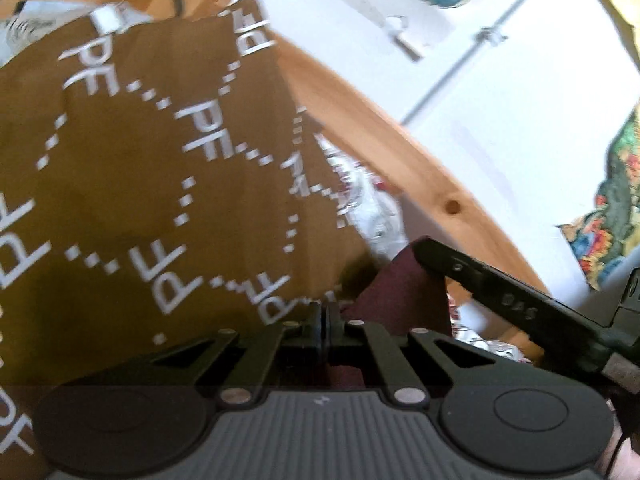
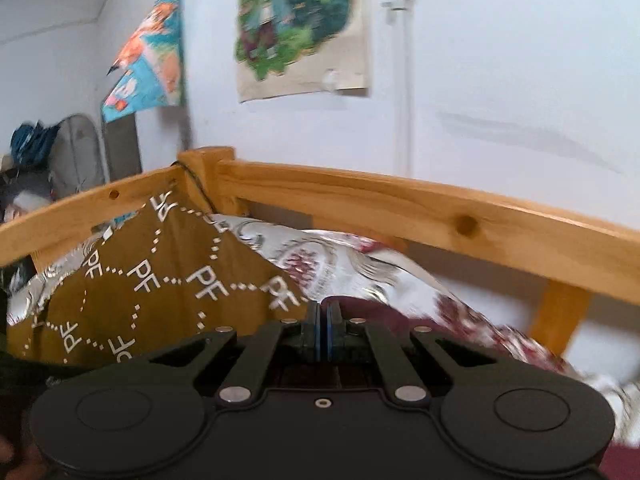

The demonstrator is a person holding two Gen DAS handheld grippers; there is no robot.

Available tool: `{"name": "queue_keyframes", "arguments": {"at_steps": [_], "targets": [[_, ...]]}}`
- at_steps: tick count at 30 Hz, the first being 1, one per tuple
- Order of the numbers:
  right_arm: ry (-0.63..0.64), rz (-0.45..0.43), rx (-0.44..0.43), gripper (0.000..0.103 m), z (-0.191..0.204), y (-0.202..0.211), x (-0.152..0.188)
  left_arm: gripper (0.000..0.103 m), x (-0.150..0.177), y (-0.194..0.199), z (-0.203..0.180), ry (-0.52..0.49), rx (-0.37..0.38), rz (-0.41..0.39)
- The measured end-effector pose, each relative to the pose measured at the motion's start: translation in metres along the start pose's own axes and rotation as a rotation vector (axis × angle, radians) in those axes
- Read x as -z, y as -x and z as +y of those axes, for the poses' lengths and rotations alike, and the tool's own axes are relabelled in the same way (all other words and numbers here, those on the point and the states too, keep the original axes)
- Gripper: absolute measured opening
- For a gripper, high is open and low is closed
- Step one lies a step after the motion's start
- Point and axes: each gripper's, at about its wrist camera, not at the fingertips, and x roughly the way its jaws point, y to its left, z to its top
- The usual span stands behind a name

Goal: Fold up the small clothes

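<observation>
With its jaws pressed together, the right tool (image 2: 323, 312) sits over maroon cloth (image 2: 384, 312), beside a brown garment (image 2: 160, 292) printed "PF", on a patterned bedspread (image 2: 344, 264) within a wooden bed frame (image 2: 400, 200).

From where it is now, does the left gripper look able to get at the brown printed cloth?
Probably yes: the left gripper sits shut right at the brown printed cloth's edge, nothing between.

You're up against a pale wall (image 2: 500, 80) in soft daylight, with a pine bed rail (image 2: 400, 196) running across, a cartoon poster (image 2: 300, 28) pinned above it, a bright second poster (image 2: 152, 56) at the corner, and a white pipe (image 2: 404, 80) running down.
</observation>
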Motion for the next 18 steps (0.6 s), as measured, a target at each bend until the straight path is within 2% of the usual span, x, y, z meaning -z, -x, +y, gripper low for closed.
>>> {"name": "queue_keyframes", "arguments": {"at_steps": [2,4,5,6,7,8,9,10,12,14,16,18], "targets": [[0.051,0.023,0.016,0.002,0.01,-0.017,0.002,0.0,-0.001,-0.005,0.006,0.033,-0.019,0.031],[0.077,0.068,0.039,0.008,0.015,-0.032,0.008,0.001,0.0,-0.008,0.009,0.042,-0.048,0.058],[0.073,0.083,0.038,0.02,0.015,-0.036,0.012,0.003,0.001,-0.007,0.008,0.039,-0.061,0.051],[0.054,0.088,0.039,0.036,0.012,-0.036,0.016,0.004,0.001,-0.004,0.006,0.021,-0.088,0.028],[0.024,0.086,0.04,0.046,0.007,-0.033,0.021,0.011,0.002,-0.001,0.005,0.0,-0.104,0.015],[-0.001,0.082,0.046,0.064,0.002,-0.029,0.025,0.017,0.002,0.002,0.002,-0.025,-0.111,0.009],[-0.032,0.075,0.06,0.072,-0.005,-0.021,0.029,0.029,0.003,0.005,-0.001,-0.046,-0.111,0.002],[-0.051,0.066,0.069,0.072,-0.011,-0.013,0.033,0.043,0.005,0.008,-0.005,-0.068,-0.11,-0.014],[-0.062,0.066,0.093,0.078,-0.02,0.007,0.04,0.054,0.011,0.012,-0.017,-0.129,-0.11,-0.051],[-0.057,0.064,0.136,0.085,-0.027,0.033,0.05,0.057,0.014,0.012,-0.031,-0.209,-0.104,-0.066],[-0.054,0.066,0.181,0.09,-0.032,0.065,0.066,0.062,0.017,0.006,-0.042,-0.286,-0.118,-0.048],[-0.038,0.077,0.233,0.096,-0.03,0.096,0.087,0.062,0.021,-0.01,-0.055,-0.373,-0.211,-0.032]]}}
